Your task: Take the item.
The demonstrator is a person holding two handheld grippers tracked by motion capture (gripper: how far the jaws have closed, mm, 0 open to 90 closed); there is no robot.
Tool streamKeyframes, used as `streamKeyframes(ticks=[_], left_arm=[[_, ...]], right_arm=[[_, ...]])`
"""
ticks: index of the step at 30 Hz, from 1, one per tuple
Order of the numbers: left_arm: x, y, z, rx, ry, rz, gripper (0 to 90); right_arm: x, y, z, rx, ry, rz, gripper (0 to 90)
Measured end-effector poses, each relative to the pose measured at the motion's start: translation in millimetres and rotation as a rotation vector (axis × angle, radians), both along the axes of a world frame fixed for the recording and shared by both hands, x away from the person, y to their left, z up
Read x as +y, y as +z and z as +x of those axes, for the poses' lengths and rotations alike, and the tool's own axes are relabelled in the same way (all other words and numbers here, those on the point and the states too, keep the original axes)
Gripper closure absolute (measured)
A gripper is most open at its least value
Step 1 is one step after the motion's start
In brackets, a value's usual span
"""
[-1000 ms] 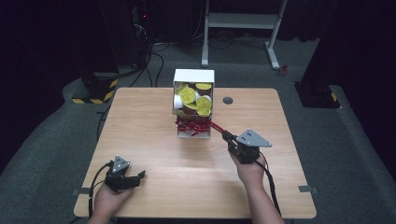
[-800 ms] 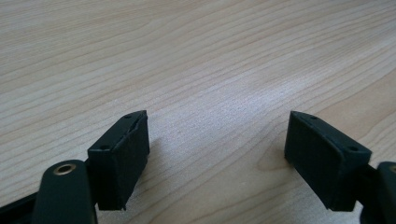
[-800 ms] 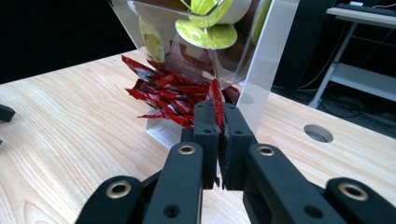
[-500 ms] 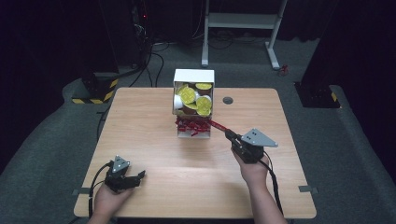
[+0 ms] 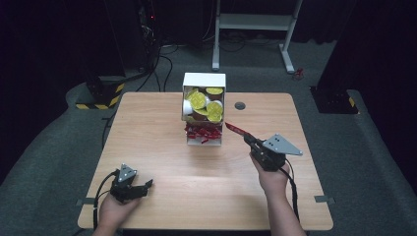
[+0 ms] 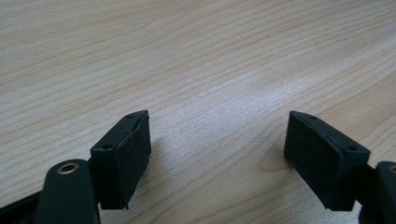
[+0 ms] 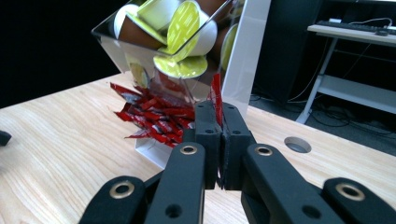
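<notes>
The right gripper (image 5: 248,139) has its two black jaws pressed flat together on a thin red sachet (image 5: 236,129), a glossy foil strip that juts from between the pads (image 7: 205,122) toward the dispenser; in the right gripper view the sachet (image 7: 216,95) stands on edge above the matte, rubbery pads, and brass-coloured rivets dot the black linkage bars below; the sachet sits just to the right of the white dispenser box (image 5: 204,78) in the high view, above the table and apart from the pile.

The dispenser is a tall white box with a clear, slanted plastic bin (image 7: 109,35); round coffee pods (image 5: 214,110) with yellow foil lids and white or brown cups crowd the bin; beneath it a loose heap of red sachets (image 5: 201,132) spills from the lower slot, crinkled and shiny.

The left gripper (image 5: 143,186) lies low at the near left of the pale, fine-grained wooden table (image 5: 147,128); the left gripper view shows its blocky pads (image 6: 126,154) set apart with bare wood grain between them, holding nothing, having just been narrowing; a round cable hole (image 5: 240,105) sits behind the dispenser's right.
</notes>
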State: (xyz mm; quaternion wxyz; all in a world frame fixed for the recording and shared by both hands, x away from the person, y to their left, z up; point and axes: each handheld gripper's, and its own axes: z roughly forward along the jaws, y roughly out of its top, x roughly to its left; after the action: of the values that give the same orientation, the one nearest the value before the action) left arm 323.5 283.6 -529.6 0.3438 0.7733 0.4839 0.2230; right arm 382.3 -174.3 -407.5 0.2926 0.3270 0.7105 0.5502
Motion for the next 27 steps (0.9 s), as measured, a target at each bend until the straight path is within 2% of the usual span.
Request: streamKeyframes(ticks=[14,19,22,27], left_arm=[[0.1,0.0,0.0,0.0,0.005,0.001,23.4],[0.1,-0.1,0.0,-0.001,0.006,-0.001,23.5],[0.1,0.1,-0.2,0.002,0.008,0.0,23.5],[-0.1,-0.1,-0.2,0.001,0.012,-0.002,23.5]], right_arm=[[-11.6,3.0,8.4,-0.012,-0.044,0.013,88.7],[-19.5,4.2,15.0,-0.02,-0.081,0.014,88.7],[-24.2,3.4,19.5,-0.029,-0.111,-0.007,88.7],[-34.9,-2.0,28.4,-0.017,-0.148,-0.01,88.7]])
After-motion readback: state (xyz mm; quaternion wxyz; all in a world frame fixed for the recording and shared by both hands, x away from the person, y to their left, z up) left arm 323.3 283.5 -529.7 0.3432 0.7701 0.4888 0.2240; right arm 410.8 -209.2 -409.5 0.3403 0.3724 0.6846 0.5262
